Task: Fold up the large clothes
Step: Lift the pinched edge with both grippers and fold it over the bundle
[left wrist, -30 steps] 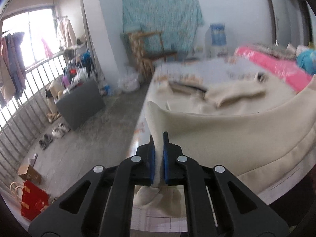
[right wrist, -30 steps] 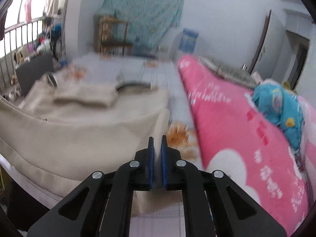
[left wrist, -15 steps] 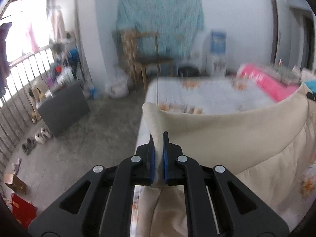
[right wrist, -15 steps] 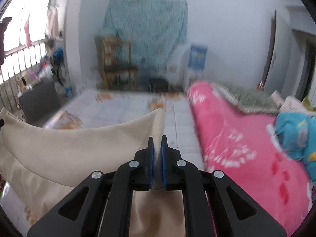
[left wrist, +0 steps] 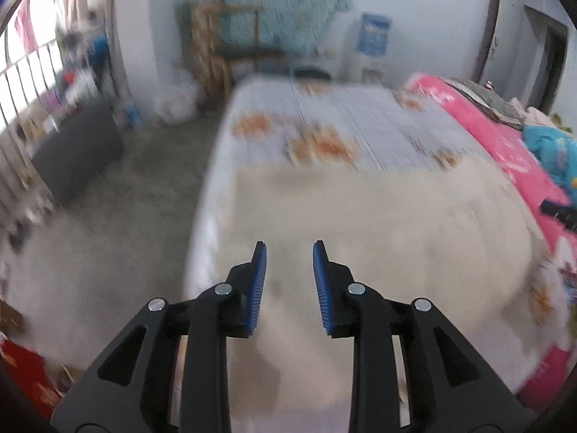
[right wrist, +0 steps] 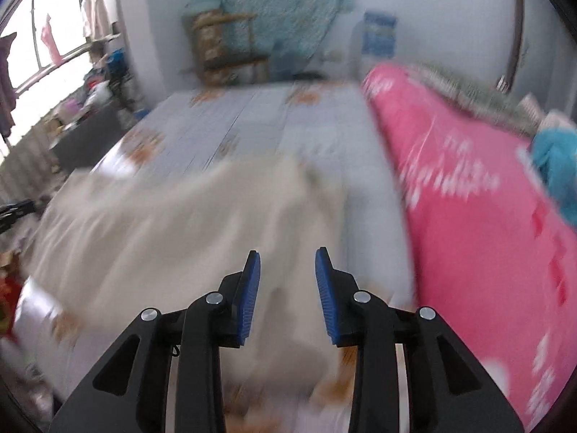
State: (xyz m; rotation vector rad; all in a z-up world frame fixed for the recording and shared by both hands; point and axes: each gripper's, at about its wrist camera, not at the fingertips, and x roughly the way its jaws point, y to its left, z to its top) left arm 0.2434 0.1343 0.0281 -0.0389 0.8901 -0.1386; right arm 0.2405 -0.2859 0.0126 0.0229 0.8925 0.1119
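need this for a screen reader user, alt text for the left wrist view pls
The open left gripper hovers, holding nothing, over a cream garment spread on a floral bed sheet. A pink blanket lies to the right; the image is blurred.

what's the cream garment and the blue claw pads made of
Cream garment: looks like soft matte woven fabric, it drapes limply over the bed; blur hides the weave. Blue pads: probably rubber or plastic, with fine ridges along their faces.
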